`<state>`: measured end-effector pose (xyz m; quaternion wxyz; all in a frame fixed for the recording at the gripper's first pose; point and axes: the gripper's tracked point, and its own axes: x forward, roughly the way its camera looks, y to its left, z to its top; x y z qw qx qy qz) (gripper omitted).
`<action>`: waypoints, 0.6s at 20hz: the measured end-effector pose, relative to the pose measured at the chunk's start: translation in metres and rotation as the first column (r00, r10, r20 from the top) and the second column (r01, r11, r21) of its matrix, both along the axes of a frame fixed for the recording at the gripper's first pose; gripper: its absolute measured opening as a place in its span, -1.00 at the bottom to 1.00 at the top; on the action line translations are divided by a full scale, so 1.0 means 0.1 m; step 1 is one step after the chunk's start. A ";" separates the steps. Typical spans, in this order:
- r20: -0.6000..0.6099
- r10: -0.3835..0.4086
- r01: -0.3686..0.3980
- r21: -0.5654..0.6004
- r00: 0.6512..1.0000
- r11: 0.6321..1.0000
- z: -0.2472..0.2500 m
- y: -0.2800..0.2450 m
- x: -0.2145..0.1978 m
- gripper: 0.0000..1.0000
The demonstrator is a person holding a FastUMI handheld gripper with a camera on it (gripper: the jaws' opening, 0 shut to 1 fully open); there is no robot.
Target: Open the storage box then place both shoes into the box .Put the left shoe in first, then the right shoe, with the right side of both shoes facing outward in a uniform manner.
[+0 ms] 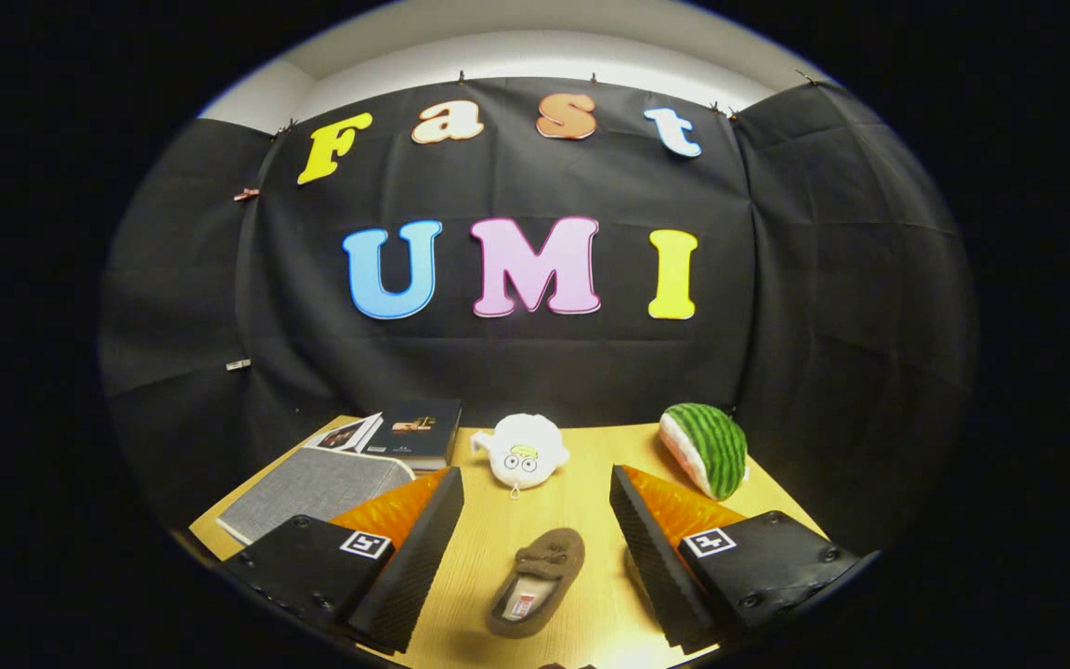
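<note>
While the gripper [535, 557] hangs above the wooden table [581, 483] with its fingers spread wide and holding nothing, a brown slipper [537, 581] lies on the tabletop between them, touching neither, its opening facing up and its toe pointing away toward the booth wall. Beyond the left finger rests a grey fabric storage box [312, 488], lying flat with its lid closed. Just behind the box sits a dark book [419, 432]. Farther ahead of the slipper, a white plush toy [524, 451] sits near the wall, and a watermelon-slice plush [705, 448] lies beyond the right finger.
</note>
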<state>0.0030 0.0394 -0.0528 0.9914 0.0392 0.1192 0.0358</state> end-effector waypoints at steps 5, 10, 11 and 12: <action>-0.144 0.116 -0.096 0.140 0.983 0.986 -0.32 0.24 0.06 0.98; -0.320 0.316 -0.172 0.407 0.893 0.897 -0.79 0.76 -0.04 0.96; -0.349 0.357 -0.175 0.458 0.866 0.872 -0.85 0.85 -0.07 0.97; -0.370 0.396 -0.173 0.509 0.840 0.843 -0.95 0.94 -0.11 0.97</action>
